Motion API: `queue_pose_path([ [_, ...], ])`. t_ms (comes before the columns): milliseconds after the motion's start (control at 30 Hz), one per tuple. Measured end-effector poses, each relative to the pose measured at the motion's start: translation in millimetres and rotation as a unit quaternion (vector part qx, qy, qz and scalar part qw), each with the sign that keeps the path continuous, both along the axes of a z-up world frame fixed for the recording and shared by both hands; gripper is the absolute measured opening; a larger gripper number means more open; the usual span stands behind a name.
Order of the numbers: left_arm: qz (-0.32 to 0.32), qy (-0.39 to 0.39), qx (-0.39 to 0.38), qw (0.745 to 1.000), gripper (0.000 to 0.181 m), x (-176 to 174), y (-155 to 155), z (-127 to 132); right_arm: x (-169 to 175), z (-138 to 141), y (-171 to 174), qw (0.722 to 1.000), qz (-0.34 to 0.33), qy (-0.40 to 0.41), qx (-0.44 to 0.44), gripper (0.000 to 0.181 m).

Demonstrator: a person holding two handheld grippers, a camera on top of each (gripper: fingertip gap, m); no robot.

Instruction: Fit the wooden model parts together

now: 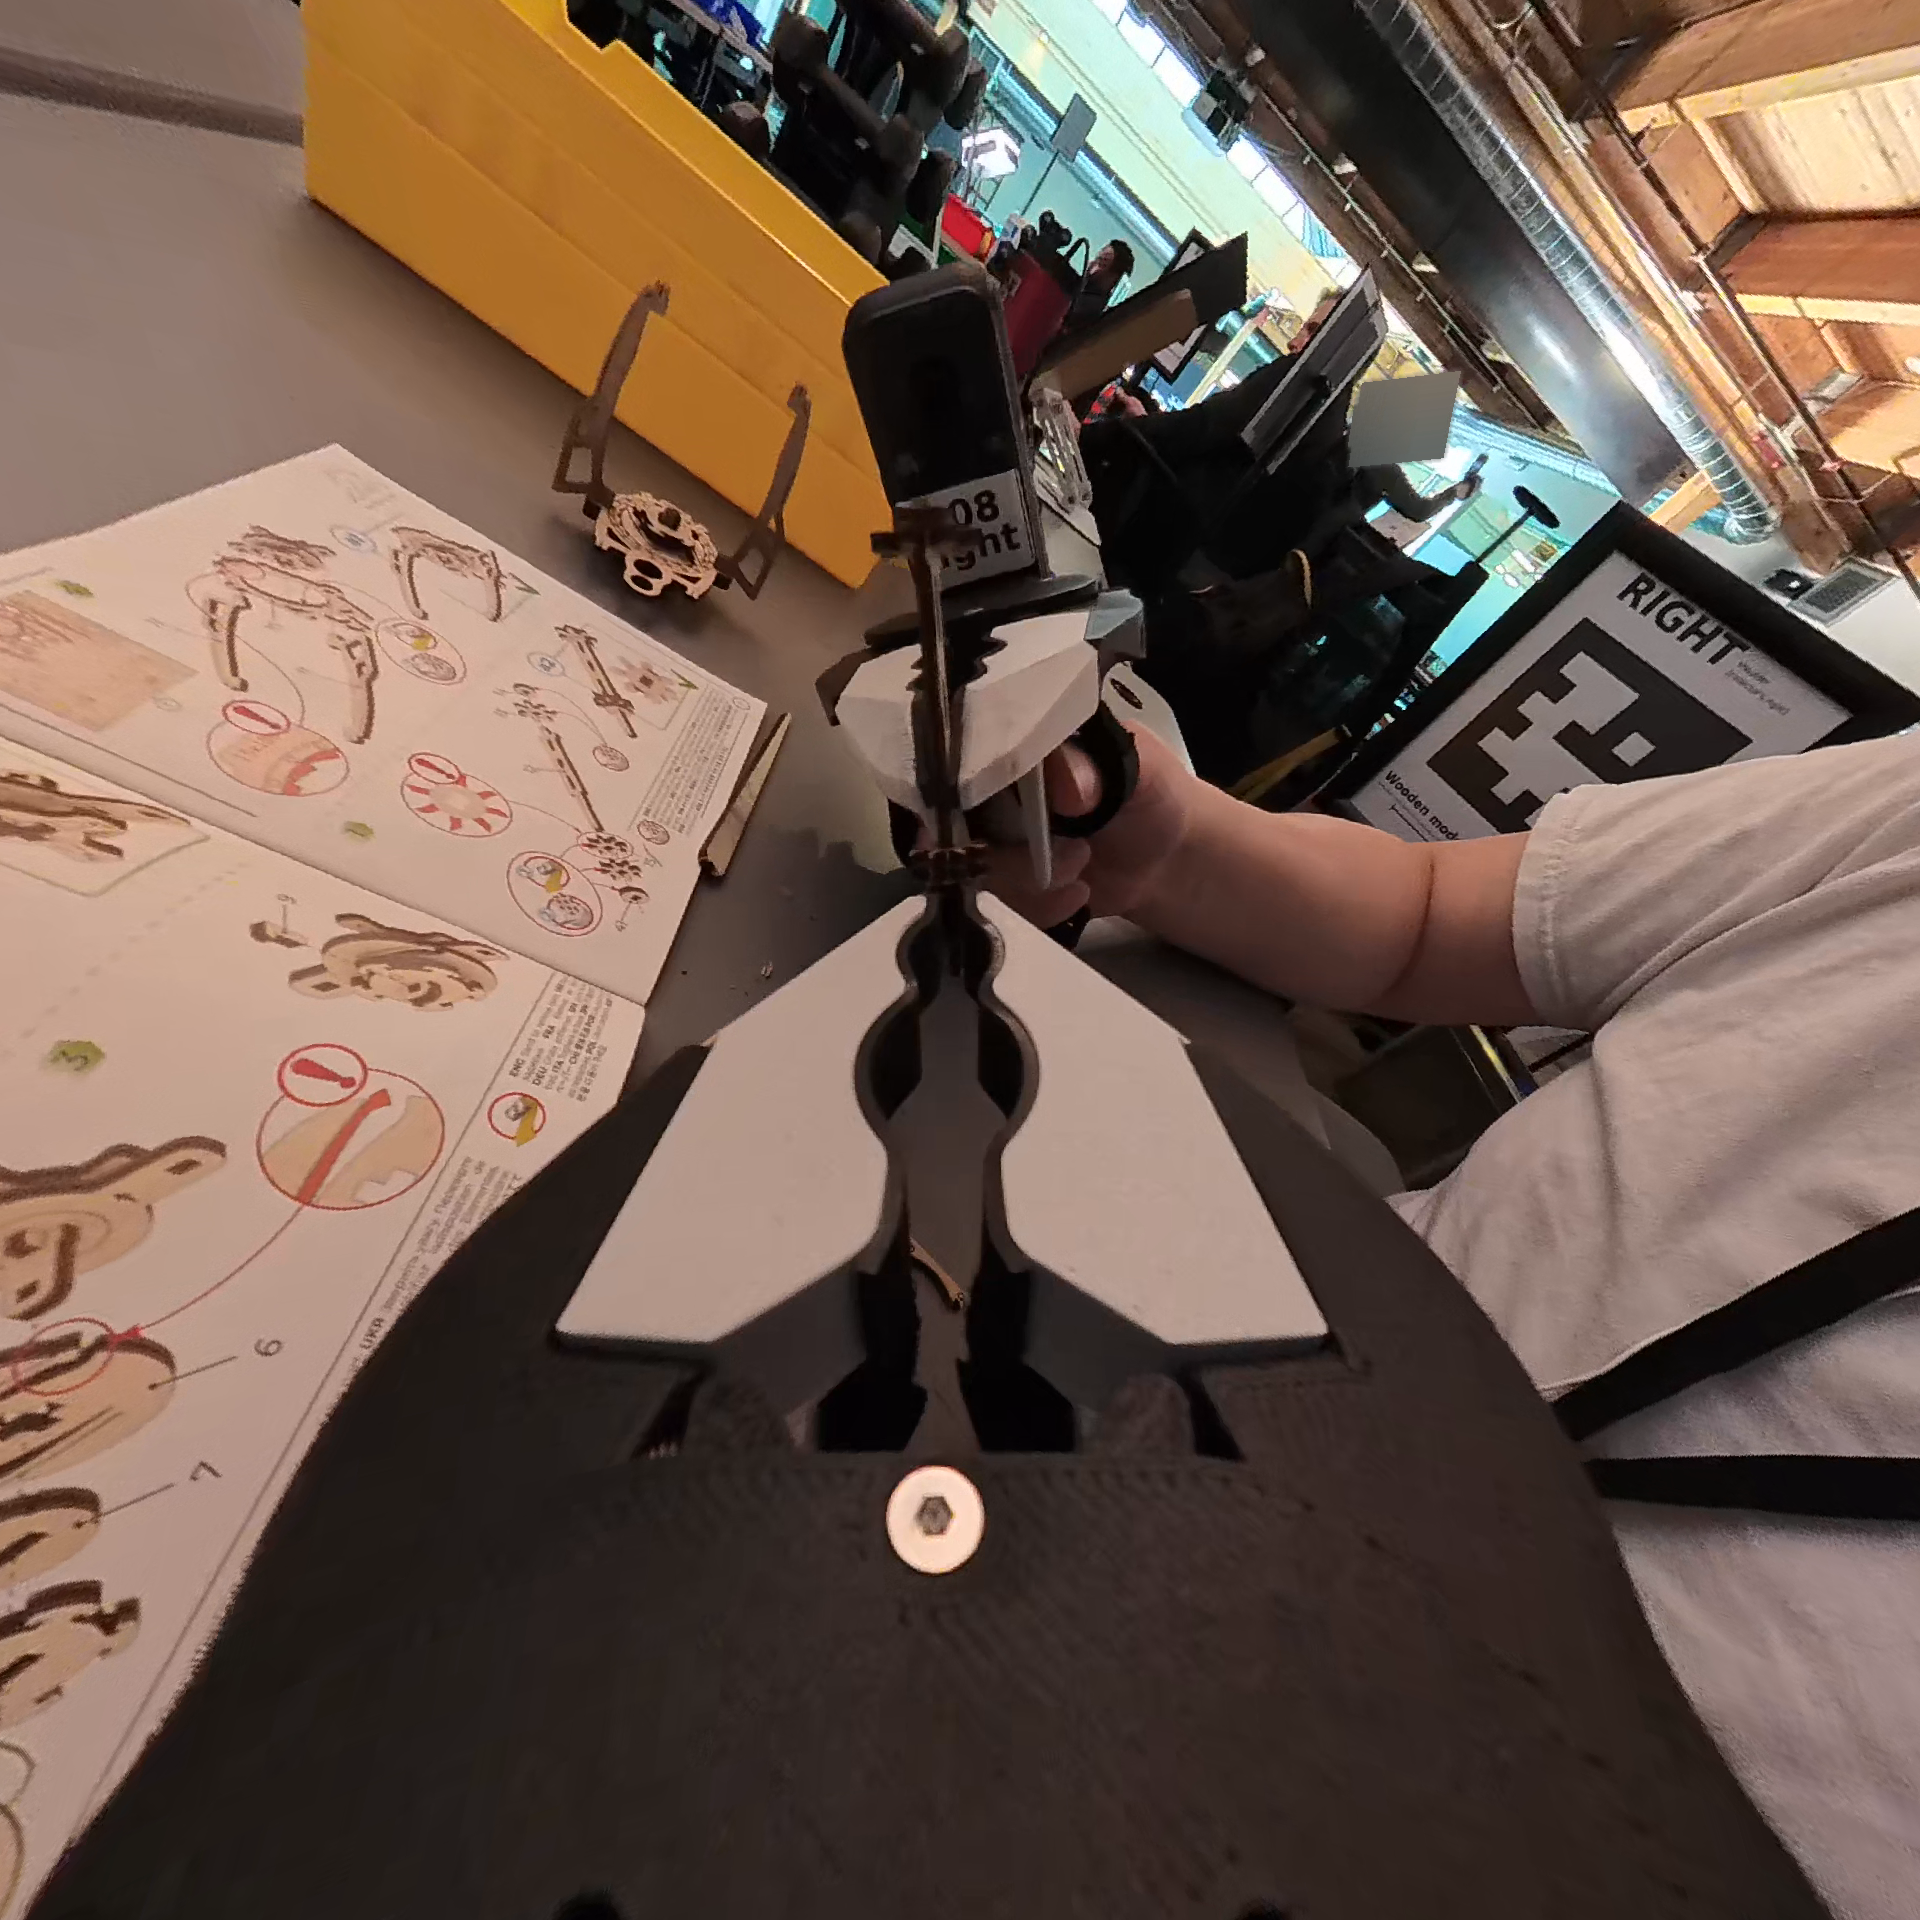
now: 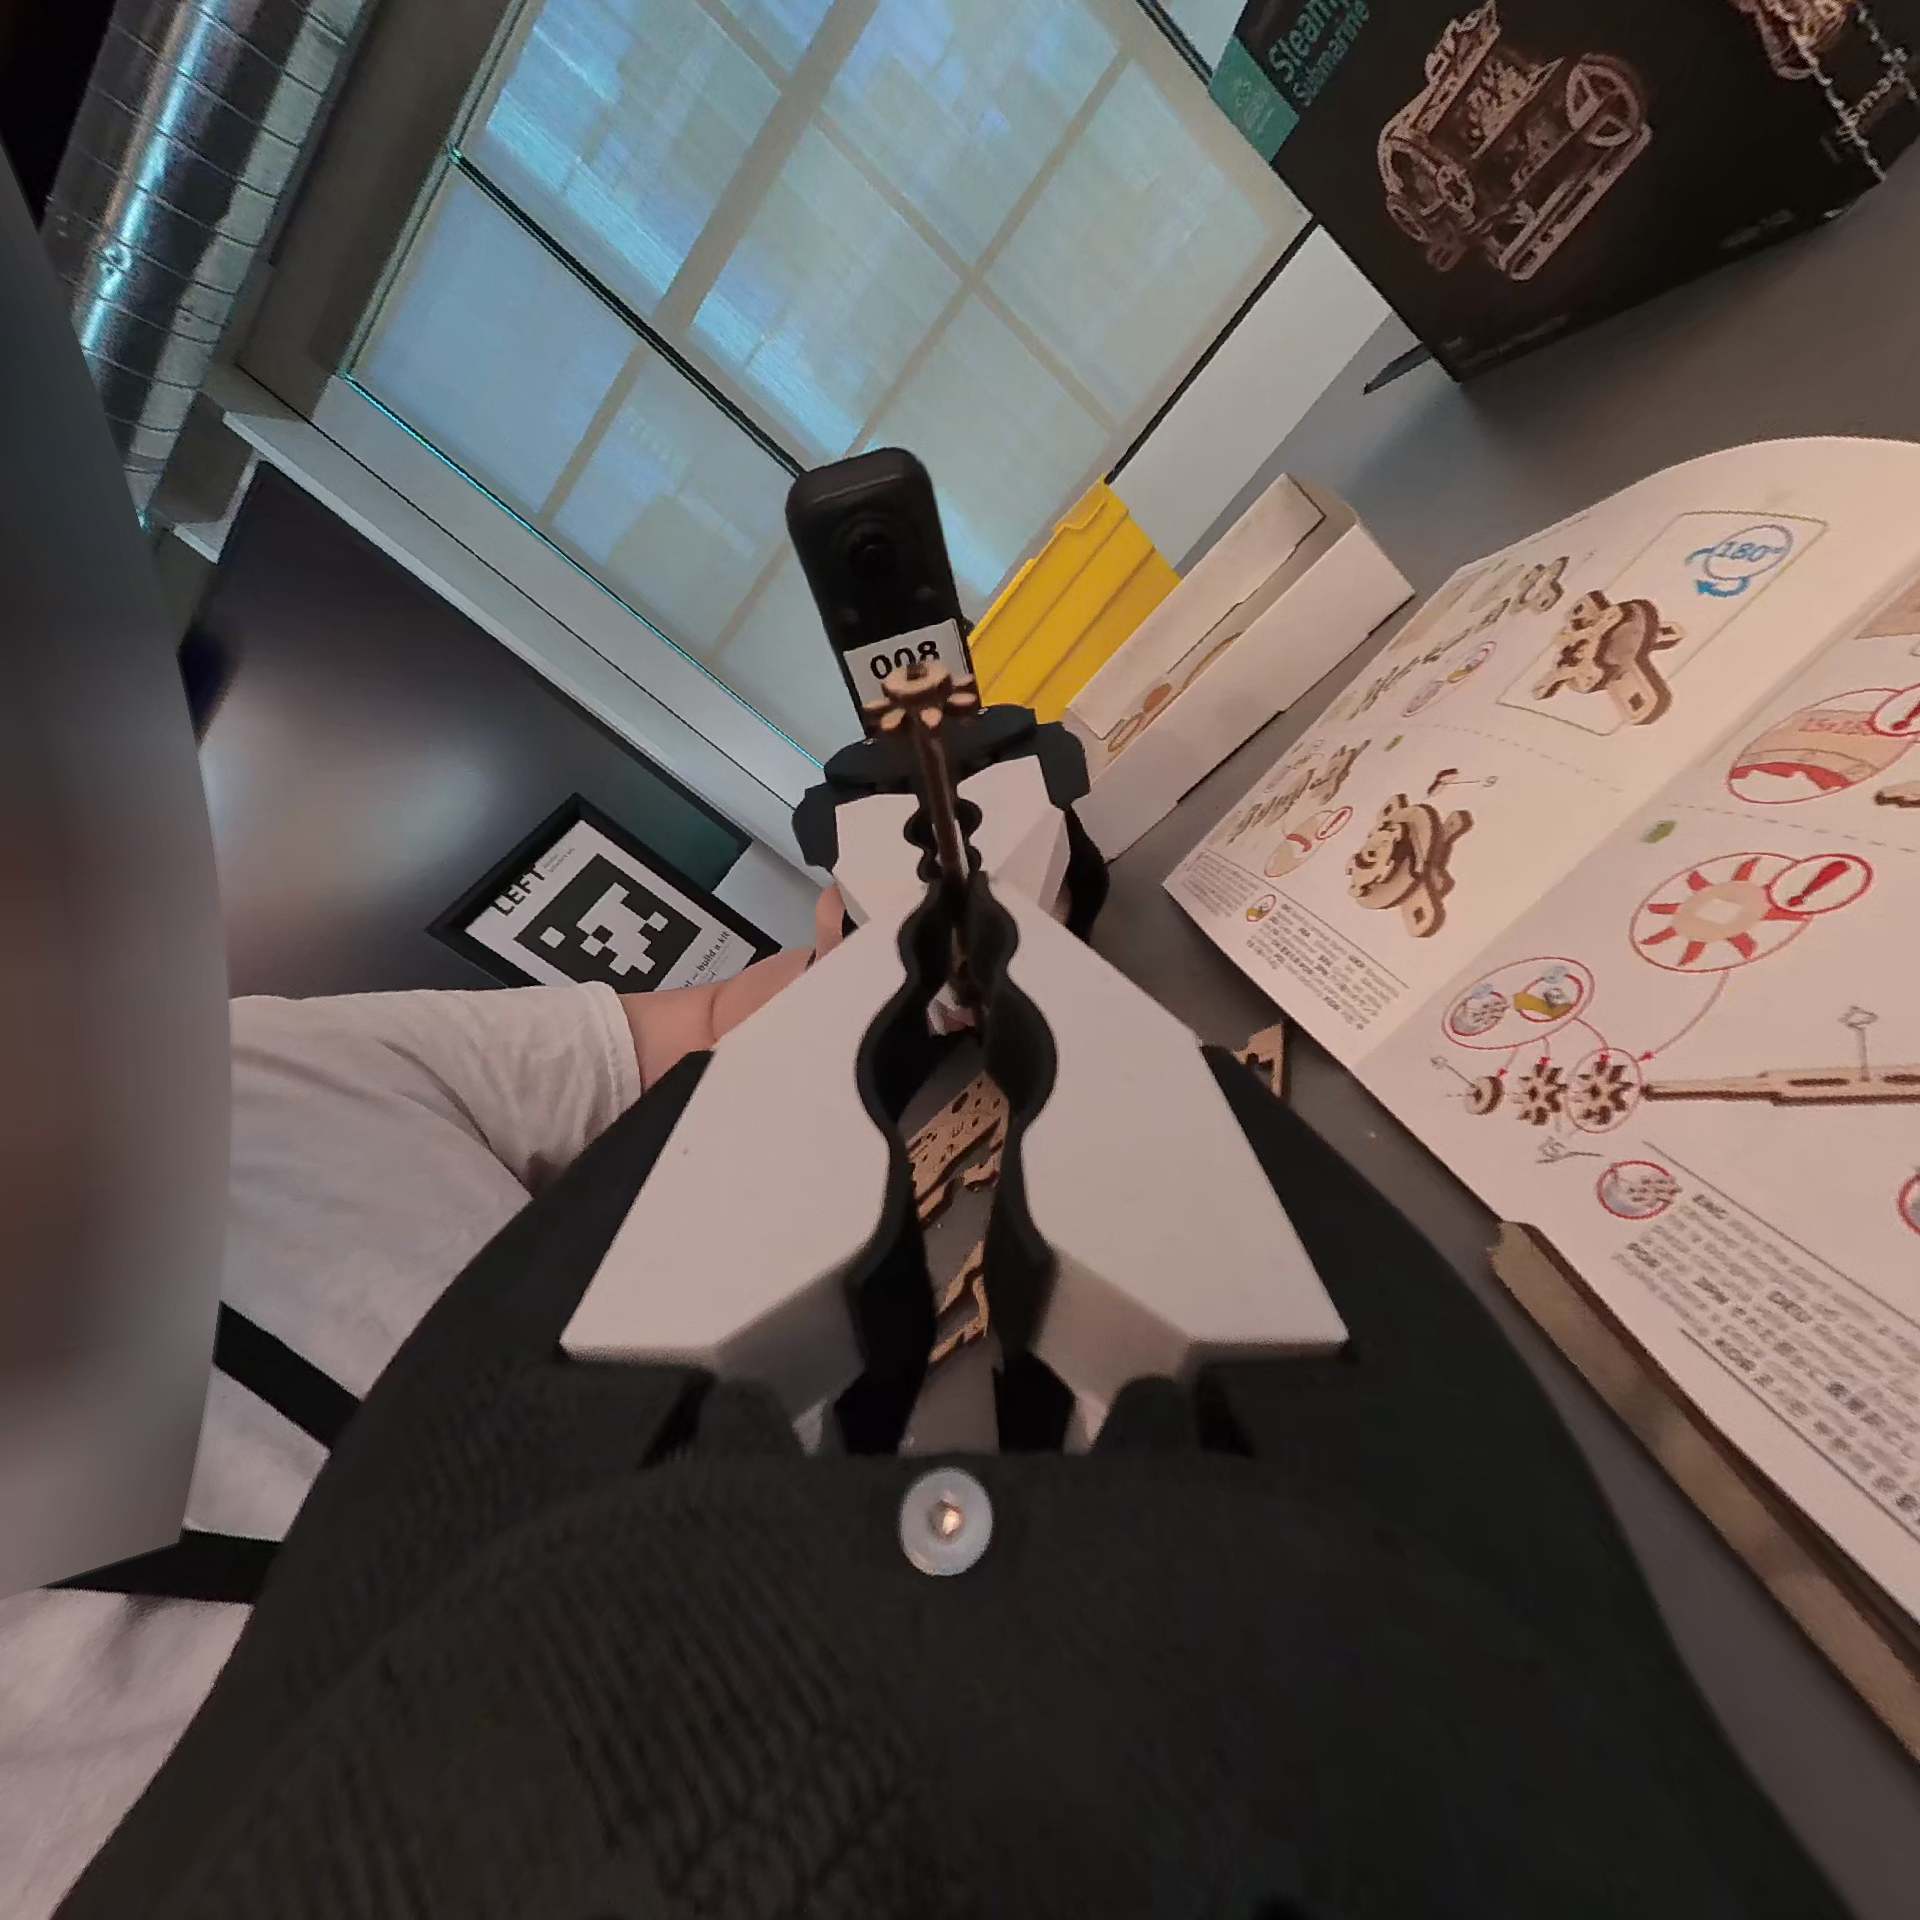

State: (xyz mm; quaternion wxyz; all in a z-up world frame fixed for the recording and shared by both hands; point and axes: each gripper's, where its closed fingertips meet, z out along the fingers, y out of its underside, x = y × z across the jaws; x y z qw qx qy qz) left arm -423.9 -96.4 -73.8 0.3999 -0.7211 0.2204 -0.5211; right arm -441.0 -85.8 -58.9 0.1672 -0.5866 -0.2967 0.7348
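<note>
Both grippers, left (image 1: 945, 925) and right (image 2: 951, 894), meet tip to tip above the desk (image 1: 208, 312), each clamped on one thin wooden rod (image 1: 940, 727) carrying small gears (image 2: 920, 707); uneven pressure could snap it.

Yellow bin (image 1: 582, 197), white-fingered black left hand-held gripper (image 1: 940, 925), grey table (image 1: 208, 343)

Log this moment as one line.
left gripper: shut on wooden rod | right gripper: shut on wooden rod | grippers facing, above table
</note>
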Motion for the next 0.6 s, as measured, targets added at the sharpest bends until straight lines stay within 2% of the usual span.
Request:
queue_pose_path([
  [600,-0.003,-0.025,-0.053,0.998,0.000,-2.5,-0.2,-4.9,-3.6,-6.6,-2.8,0.996,-0.027,-0.028,0.076,0.003],
])
